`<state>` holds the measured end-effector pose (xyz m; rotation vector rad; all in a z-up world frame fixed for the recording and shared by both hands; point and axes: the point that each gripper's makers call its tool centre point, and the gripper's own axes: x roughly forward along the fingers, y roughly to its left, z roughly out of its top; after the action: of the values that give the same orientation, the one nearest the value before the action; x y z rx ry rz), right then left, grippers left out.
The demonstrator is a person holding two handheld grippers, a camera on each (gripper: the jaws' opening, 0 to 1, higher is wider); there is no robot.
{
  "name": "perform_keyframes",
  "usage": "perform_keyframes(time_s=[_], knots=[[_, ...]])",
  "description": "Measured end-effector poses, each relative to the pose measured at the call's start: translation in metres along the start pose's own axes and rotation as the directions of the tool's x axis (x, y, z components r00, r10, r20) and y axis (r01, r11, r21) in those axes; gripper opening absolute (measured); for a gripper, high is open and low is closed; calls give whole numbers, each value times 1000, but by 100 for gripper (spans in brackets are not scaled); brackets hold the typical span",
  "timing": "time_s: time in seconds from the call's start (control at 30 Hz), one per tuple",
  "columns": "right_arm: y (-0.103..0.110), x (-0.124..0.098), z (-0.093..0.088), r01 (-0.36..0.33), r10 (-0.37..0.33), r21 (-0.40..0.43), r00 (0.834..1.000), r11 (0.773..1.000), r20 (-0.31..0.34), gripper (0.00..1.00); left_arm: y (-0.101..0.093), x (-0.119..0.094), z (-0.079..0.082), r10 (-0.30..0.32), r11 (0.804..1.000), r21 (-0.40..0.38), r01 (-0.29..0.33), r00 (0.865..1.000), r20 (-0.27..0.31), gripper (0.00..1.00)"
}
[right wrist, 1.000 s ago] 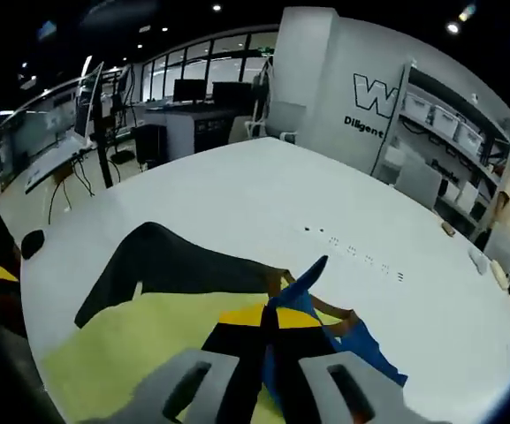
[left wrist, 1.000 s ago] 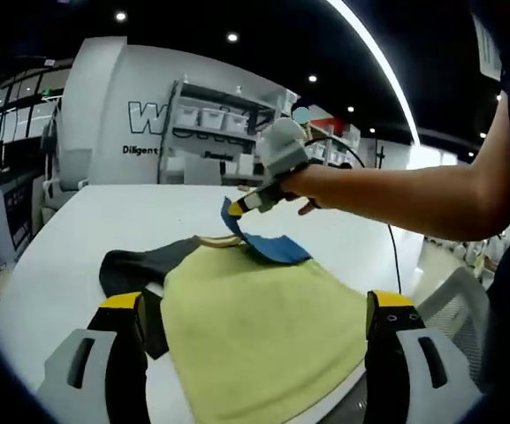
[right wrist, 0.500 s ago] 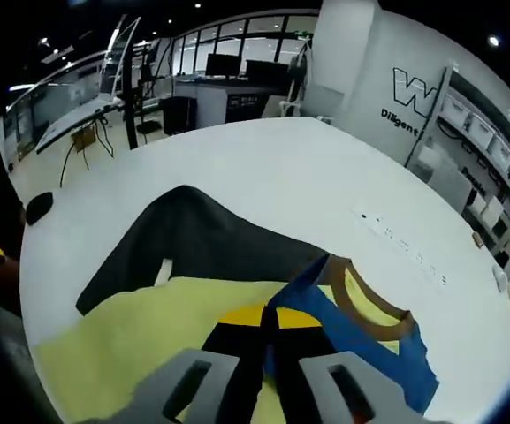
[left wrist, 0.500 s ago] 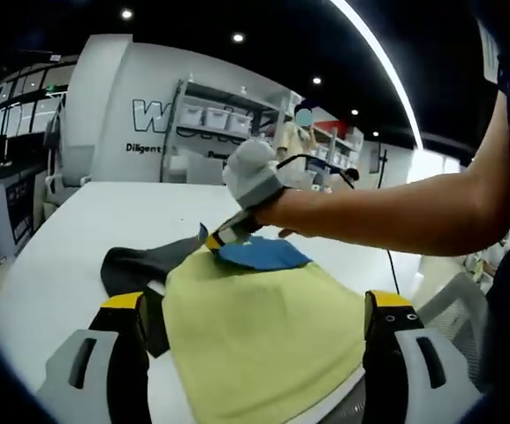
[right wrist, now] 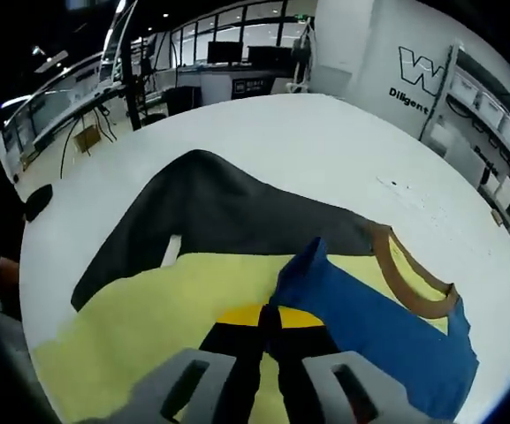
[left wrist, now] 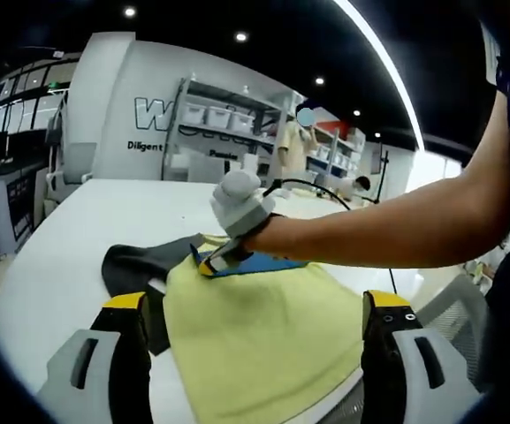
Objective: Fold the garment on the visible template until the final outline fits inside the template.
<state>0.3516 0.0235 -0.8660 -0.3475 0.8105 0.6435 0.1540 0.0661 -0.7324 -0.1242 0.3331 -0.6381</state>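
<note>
— Lying spread on the wide white counter [right wrist: 263,141]: a pale yellow cloth garment [left wrist: 263,327] with a blue sleeve [right wrist: 369,322], a dark grey sleeve [right wrist: 210,216] and a brown collar band [right wrist: 409,278]. Partway at best; blue sleeve drawn over the yellow body, grey sleeve flat and unfolded, bottom not turned up. No template outline made out.

— Seen from the left gripper view: right gripper [left wrist: 209,263] low on the garment, arm reaching across. Seen from the right gripper view: jaws closed tight, pinching the blue sleeve's edge. Left gripper [left wrist: 250,367] spread wide, holding nothing, poised over the yellow hem.
</note>
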Motion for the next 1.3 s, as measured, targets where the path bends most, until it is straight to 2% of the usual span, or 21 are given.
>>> perform_keyframes(time_s=[0.03, 0.13, 0.2, 0.27, 0.3, 0.37, 0.5, 0.6, 0.77, 0.8, 0.97, 1.03, 1.1, 1.17, 1.3], knots=[[5, 0, 0, -23, 23, 24, 1000, 999, 1, 9, 0, 0, 0, 0, 1000, -2, 0, 1000, 0, 95], [3, -1, 1, -20, 20, 22, 1000, 1000, 3, 10, 0, 0, 0, -2, 1000, -3, 2, 1000, -2, 95], [4, -4, 4, -30, 29, 56, 999, 998, 19, 12, 0, 0, -1, -3, 1000, 0, 3, 1000, -4, 95], [5, -7, 7, -40, 37, 89, 999, 995, 36, 6, 0, 0, -1, -4, 1000, 2, 4, 1000, -6, 94], [3, -12, 17, -26, 19, 69, 996, 997, 90, 3, 0, 0, -1, -4, 1000, 1, 4, 1000, -7, 94], [12, -11, 17, -89, 80, 104, 993, 991, 83, 2, -1, 1, -2, -8, 1000, -1, 8, 1000, -9, 94], [11, -14, 22, -65, 56, 77, 992, 995, 109, 0, -2, 1, -3, -11, 1000, 6, 11, 1000, -15, 93], [4, -11, 14, -32, 27, 54, 996, 998, 80, 0, -2, 1, -3, -11, 1000, 1, 11, 1000, -13, 93], [9, -2, -4, -53, 52, 44, 998, 998, 24, 0, -1, 1, -2, -7, 1000, -3, 7, 1000, -8, 93], [8, -3, 0, -46, 45, 32, 998, 998, 50, 0, -1, 1, -2, -7, 1000, -3, 7, 1000, -8, 93], [7, -6, 0, -51, 50, 39, 998, 998, 36, 0, -1, 1, -2, -10, 1000, -4, 10, 1000, -12, 93], [0, -14, 7, -25, 21, 49, 997, 999, 79, 0, -1, 1, -3, -11, 1000, 0, 11, 1000, -16, 93], [-9, -23, 7, -11, 6, 58, 996, 998, 92, 0, -2, 1, -3, -14, 1000, -4, 14, 1000, -14, 93], [-30, -38, 8, 43, -53, 83, 990, 996, 130, 0, -2, 1, -4, -18, 1000, -3, 18, 1000, -18, 93], [-57, -59, -7, 83, -104, 150, 986, 985, 133, 5, -4, 1, -4, -24, 1000, 2, 24, 999, -21, 92]])
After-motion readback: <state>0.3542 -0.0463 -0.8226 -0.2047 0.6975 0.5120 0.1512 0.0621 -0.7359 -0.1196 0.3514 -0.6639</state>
